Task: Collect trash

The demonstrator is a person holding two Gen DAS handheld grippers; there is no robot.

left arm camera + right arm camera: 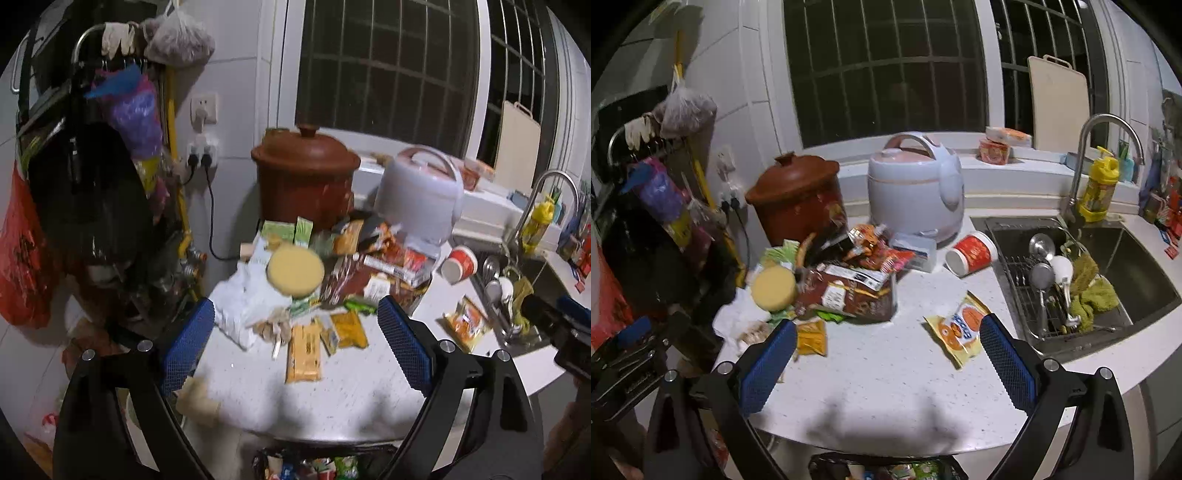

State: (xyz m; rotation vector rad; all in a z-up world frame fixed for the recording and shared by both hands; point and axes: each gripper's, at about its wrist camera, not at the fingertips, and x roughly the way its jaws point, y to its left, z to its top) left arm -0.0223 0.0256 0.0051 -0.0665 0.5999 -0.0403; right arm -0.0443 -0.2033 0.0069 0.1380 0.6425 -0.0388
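Two sets of jaws hovering above the desk (pixel 886 369), both spread wide and holding nothing: left gripper (pixel 295 343) facing the main heap, right gripper (pixel 886 365) over open surface nearer the sink (pixel 1145 258).

Lying piled at the back left of the desk, in front of the brown clay pot (pixel 304 177) and rice cooker (pixel 916 184): wrapper heap (pixel 849 284), with a round yellow lid (pixel 295 269) perched on top and crumpled white paper (pixel 240 306) beside it. Sitting apart from the heap: orange packet (pixel 304 358) near the front, yellow snack bag (pixel 960 332) just beside the sink, red paper cup (pixel 971 253) tipped on its side.

Showing at the bottom edge, below the desk rim: trash bag (pixel 317 465) already holding colourful wrappers.

Judging the risks: flat packets sliding away under closing jaws rather than lifting; the yellow lid rolling off the heap if the pile is nudged; the snack bag getting pushed over the rim into the sink; the cup rolling on contact; loose wrappers missing the narrow bag mouth and dropping to the floor.
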